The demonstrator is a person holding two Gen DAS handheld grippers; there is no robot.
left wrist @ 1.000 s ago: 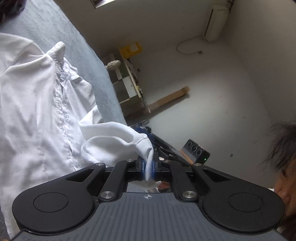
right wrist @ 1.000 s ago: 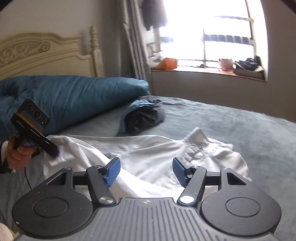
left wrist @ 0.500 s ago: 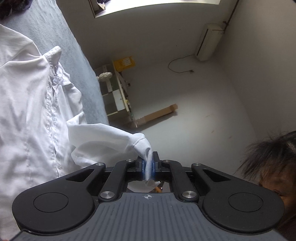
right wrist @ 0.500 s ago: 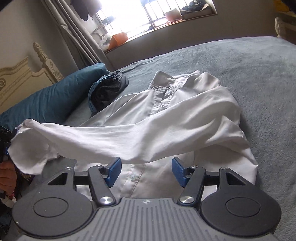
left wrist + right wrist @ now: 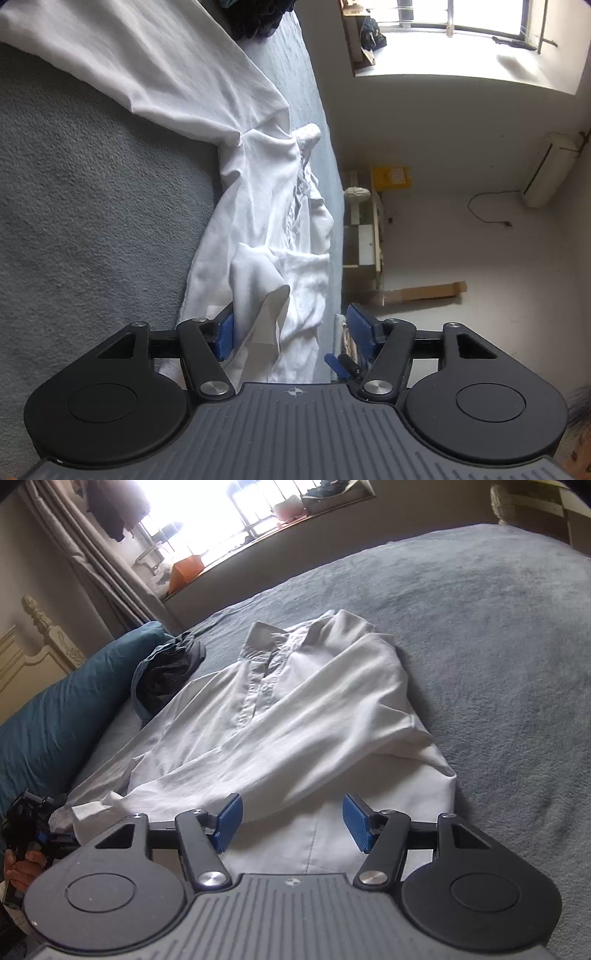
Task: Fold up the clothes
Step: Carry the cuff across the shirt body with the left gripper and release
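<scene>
A white button-up shirt (image 5: 295, 709) lies front up on the grey bed cover (image 5: 498, 646), collar towards the window. One sleeve is laid slantwise across its chest, and the cuff (image 5: 92, 808) rests at the left hem side. My left gripper (image 5: 291, 332) is open just over that cuff (image 5: 266, 295), with loose cloth between the blue pads but not pinched. My right gripper (image 5: 291, 819) is open too, low over the shirt's hem, holding nothing. At the left edge of the right wrist view a hand (image 5: 22, 866) holds the left gripper.
A teal pillow (image 5: 55, 716) and a dark crumpled garment (image 5: 166, 672) lie beyond the shirt's left shoulder, near a cream headboard (image 5: 40, 642). The bed's edge (image 5: 332, 192) runs beside the shirt, with a small cabinet (image 5: 365, 240) past it. Bare bed cover spreads to the right.
My left gripper, shut on the sleeve cuff before, has opened and let it go. The sleeve, hanging in the air half a second ago, now lies across the shirt. The right gripper stayed open.
</scene>
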